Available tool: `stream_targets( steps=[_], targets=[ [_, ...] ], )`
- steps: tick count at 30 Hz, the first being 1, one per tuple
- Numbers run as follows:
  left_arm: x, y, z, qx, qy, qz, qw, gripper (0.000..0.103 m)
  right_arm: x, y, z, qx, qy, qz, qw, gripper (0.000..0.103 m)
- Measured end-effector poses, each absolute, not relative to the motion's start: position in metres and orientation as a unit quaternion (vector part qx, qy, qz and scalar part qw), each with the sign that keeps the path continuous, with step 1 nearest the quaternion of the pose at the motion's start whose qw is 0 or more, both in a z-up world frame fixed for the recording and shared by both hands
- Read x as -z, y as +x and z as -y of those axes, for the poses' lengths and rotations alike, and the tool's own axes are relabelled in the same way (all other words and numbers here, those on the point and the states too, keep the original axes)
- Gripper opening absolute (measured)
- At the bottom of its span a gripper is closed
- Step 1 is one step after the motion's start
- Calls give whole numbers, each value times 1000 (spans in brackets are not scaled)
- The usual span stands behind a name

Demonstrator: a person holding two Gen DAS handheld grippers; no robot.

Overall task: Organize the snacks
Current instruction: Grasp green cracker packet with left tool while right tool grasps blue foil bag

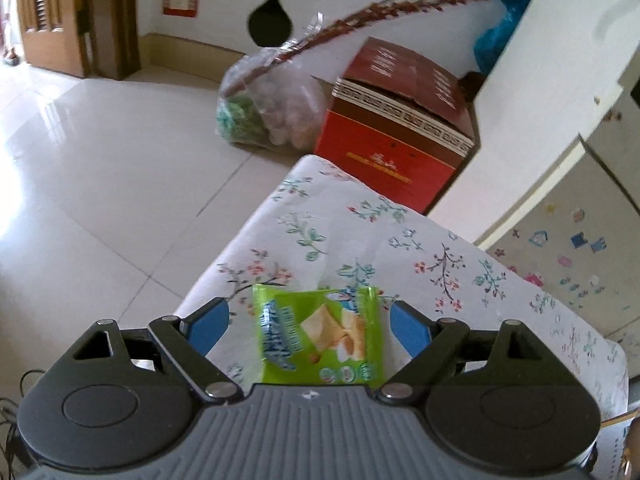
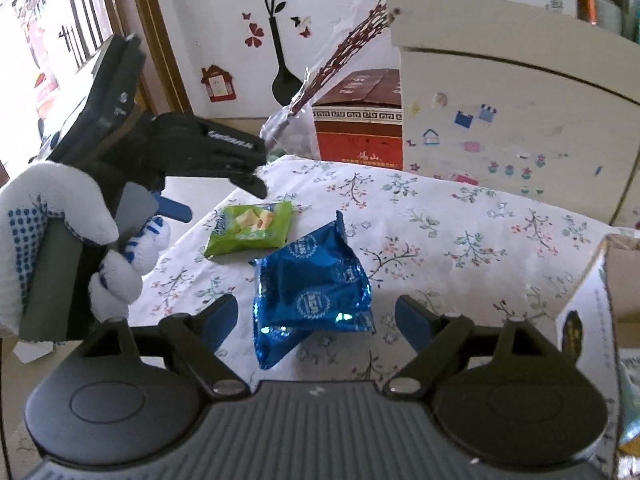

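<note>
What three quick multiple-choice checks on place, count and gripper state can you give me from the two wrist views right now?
1. Where does the green snack packet lie?
A. On the floor tiles
B. On the floral tablecloth, between the open fingers of the left gripper
C. Inside the red box

2. How many snack packets show on the cloth in the right wrist view?
A. Two
B. Four
C. None

3. What is the state of the right gripper?
A. Shut on the blue foil packet
B. Out of view
C. Open, with the blue foil packet between its fingers

Answers: B, the packet rests on the cloth between blue pads; A, one green and one blue; C, both pads stand clear of the foil.
</note>
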State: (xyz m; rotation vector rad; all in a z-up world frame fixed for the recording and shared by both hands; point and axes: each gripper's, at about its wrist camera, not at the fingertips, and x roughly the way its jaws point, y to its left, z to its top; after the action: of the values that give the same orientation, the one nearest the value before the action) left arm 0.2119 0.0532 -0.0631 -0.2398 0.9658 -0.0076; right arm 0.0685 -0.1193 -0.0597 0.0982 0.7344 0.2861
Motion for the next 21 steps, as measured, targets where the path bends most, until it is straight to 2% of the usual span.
stream_targets(
  steps=[5,13,14,16,18,21],
  targets=[
    [75,221,-45,10,-84,-472,877,91,69,81,112,-152,49,-356,921,90],
    [86,223,-39,0,-41,-470,882,95,84,90,105,-145,56,-356,922,89],
    [85,222,-39,1,-38,-468,883,93,85,91,106,-152,65,-357,919,88],
    [85,219,-37,3,-33,-461,887,87,86,91,106,-156,68,-360,917,72],
    [82,216,-33,10,-27,-456,890,75,86,90,106,-156,71,-359,917,70],
    [79,213,-32,9,-31,-455,890,67,84,88,109,-158,84,-363,915,67]
  ],
)
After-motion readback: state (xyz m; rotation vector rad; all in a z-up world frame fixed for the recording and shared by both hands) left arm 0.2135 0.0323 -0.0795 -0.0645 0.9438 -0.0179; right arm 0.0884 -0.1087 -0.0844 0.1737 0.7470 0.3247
